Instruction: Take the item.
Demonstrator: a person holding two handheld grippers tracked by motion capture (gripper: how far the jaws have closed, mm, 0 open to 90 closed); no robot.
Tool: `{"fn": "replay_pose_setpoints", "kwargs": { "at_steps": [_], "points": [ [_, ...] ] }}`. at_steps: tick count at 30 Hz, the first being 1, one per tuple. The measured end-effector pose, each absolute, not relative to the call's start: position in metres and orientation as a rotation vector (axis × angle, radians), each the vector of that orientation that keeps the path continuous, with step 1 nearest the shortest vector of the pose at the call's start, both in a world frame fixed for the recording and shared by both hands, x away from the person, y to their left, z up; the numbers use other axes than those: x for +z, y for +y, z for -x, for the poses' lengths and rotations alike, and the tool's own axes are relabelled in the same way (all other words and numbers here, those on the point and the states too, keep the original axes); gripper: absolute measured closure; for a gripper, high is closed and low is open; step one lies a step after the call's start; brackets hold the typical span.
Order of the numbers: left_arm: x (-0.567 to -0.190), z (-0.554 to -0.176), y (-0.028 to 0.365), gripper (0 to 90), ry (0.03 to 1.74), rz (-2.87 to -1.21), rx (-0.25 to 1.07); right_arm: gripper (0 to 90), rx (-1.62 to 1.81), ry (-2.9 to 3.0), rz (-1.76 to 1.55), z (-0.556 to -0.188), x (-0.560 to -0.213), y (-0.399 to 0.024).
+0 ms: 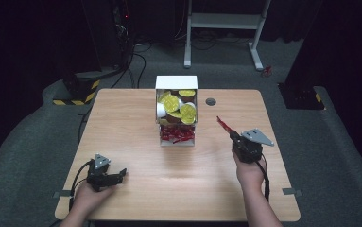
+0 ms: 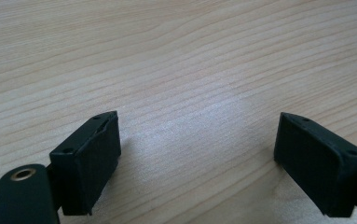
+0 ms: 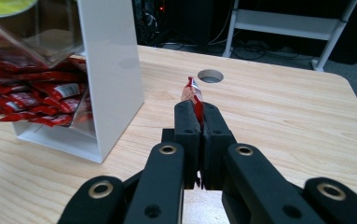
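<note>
High view: we see the right gripper (image 1: 229,132) held above the right half of the table (image 1: 136,189), its jaws pressed together on a red sachet (image 1: 224,125) that sticks out beyond the jaw tips toward the dispenser. The sachet is off the table, carried in the air, near the right side of the white dispenser box (image 1: 176,82) but apart from it.

The dispenser stands at the middle of the table toward the far edge. Its upper compartment holds yellow-lidded cups (image 1: 177,108); its lower tray holds a heap of red sachets (image 1: 176,135).

Right gripper view: we note the jaws closed flat against each other, with the red sachet (image 3: 193,95) pinched upright between the tips. The white side wall of the dispenser (image 3: 111,79) rises to the left, more sachets (image 3: 31,100) lie behind its clear front, and a round cable hole (image 3: 210,75) shows in the table beyond.

Left gripper (image 1: 115,176) rests low at the near left corner of the table, well apart from the dispenser. Left gripper view: its jaws stand spread wide, bare wood grain (image 2: 176,70) between them, nothing held.
</note>
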State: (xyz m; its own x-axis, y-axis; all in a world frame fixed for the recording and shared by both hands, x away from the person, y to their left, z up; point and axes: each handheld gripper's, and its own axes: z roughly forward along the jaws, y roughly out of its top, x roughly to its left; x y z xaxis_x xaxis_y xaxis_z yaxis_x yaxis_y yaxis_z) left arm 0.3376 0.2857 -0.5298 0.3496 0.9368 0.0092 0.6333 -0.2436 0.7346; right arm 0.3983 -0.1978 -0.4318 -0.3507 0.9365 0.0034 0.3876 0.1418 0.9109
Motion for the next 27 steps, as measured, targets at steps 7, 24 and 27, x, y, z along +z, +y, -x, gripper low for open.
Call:
{"fn": "replay_pose_setpoints", "kwargs": {
  "at_steps": [7,24,27],
  "points": [
    [-0.53,-0.338,0.285,15.0,1.366,-1.973,0.603,88.2,1.152,1.809,-1.291,-0.412,-0.438,-0.2],
    [-0.53,-0.337,0.285,15.8,1.364,-1.969,0.597,88.1,1.075,1.787,-1.323,-0.438,-0.436,-0.201],
    [-0.53,-0.337,0.285,15.8,1.364,-1.969,0.597,88.1,1.076,1.785,-1.328,-0.442,-0.437,-0.201]
  ]
}}
